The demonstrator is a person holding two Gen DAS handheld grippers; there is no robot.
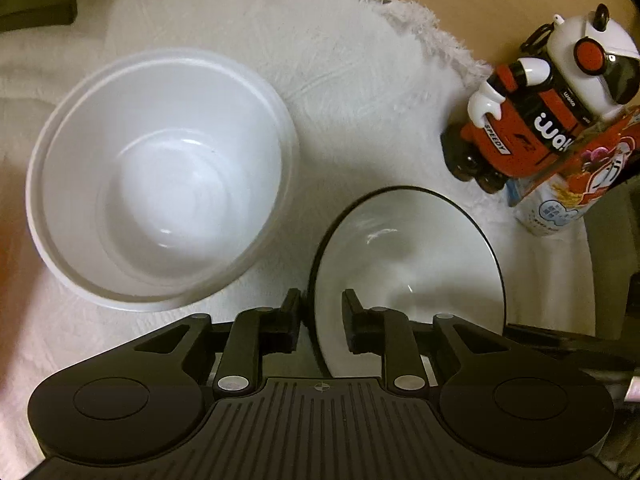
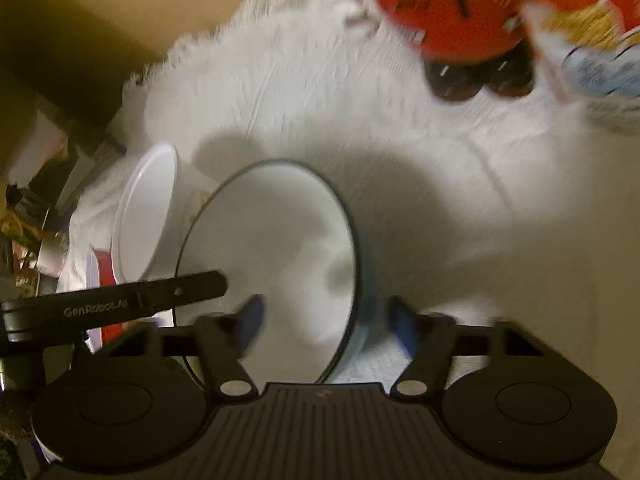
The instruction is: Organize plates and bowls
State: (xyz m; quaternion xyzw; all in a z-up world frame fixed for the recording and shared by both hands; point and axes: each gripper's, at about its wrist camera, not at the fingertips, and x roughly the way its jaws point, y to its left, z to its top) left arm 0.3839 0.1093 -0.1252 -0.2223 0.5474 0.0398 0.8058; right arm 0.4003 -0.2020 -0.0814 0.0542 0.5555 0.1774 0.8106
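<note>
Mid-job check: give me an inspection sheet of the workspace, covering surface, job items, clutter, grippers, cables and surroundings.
Surface: white fringed cloth over a tan tabletop.
Job's things: white bowl upright on the cloth; dark-rimmed bowl tilted, beside it.
Clutter: red-and-white toy figure and a printed packet at the cloth's edge.
Grippers: left gripper straddles the dark-rimmed bowl's rim, pad contact unclear; right gripper straddles the same bowl's far rim, blurred, pads apparently clear of it.
Cables: nothing seen.
Surroundings: dim, cluttered objects past the cloth, not identifiable.
</note>
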